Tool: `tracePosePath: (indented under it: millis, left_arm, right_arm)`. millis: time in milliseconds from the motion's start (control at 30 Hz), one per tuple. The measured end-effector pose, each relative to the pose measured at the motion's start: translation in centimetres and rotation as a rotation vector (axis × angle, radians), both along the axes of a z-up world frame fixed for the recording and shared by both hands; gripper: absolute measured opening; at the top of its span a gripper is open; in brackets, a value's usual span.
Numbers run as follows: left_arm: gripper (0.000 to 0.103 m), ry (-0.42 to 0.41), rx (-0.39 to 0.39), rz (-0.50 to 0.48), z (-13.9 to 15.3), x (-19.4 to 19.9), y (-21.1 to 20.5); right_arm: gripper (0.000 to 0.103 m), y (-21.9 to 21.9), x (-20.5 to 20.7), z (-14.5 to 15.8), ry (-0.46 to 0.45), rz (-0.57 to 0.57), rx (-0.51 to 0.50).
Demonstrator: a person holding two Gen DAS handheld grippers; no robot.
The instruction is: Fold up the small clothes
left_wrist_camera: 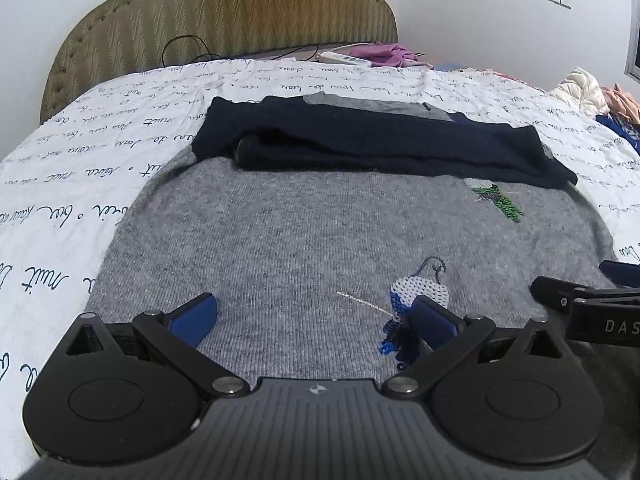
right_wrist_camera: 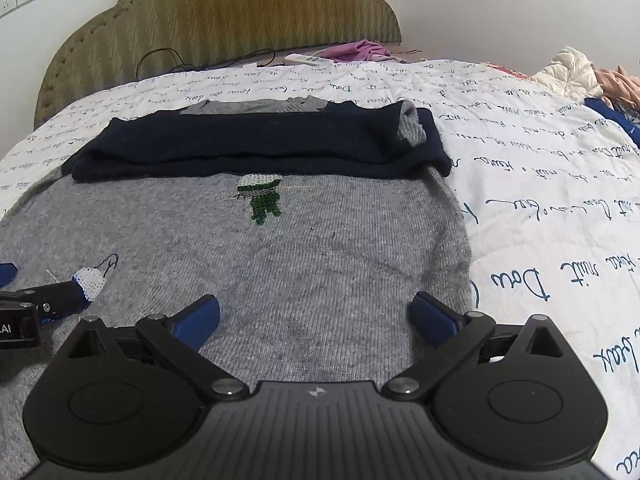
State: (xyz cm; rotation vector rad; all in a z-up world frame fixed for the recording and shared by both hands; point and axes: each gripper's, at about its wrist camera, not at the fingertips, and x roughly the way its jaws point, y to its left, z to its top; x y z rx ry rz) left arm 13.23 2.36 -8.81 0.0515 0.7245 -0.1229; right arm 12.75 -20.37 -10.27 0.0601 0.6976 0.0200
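A small grey knit sweater lies flat on the bed, with its dark navy sleeves folded across its far end. It has a green beaded patch and a white-and-blue beaded patch. My left gripper is open and empty, low over the sweater's near part. My right gripper is open and empty over the sweater beside its right edge. The navy sleeves and the green patch also show there.
The bed has a white quilt with blue script and a padded olive headboard. A power strip, a purple garment and cables lie at the head. A pile of clothes sits far right.
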Motion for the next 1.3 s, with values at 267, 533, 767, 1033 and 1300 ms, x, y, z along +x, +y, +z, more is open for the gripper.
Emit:
tracePosePath:
  millis: [267, 533, 767, 1033, 1300]
  left_arm:
    - [0.103, -0.002, -0.008, -0.004, 0.0, 0.0, 0.2]
    - [0.103, -0.006, -0.039, -0.002, 0.0, -0.1, 0.6]
    - [0.103, -0.006, -0.036, -0.007, 0.0, -0.1, 0.6]
    - [0.103, -0.006, -0.022, -0.008, -0.1, 0.0, 0.4]
    - [0.103, -0.014, -0.057, 0.004, 0.0, -0.2, 1.0]
  right_arm:
    - [0.103, -0.1, -0.1, 0.0, -0.006, 0.003, 0.012]
    - [0.103, -0.2, -0.1, 0.0, -0.008, 0.003, 0.014]
    - [0.103, 0.0, -0.1, -0.1, -0.010, -0.004, 0.004]
    - [0.103, 0.0, -0.1, -0.2, -0.012, -0.009, 0.004]
    - [0.103, -0.4, -0.6, -0.1, -0.016, 0.003, 0.026]
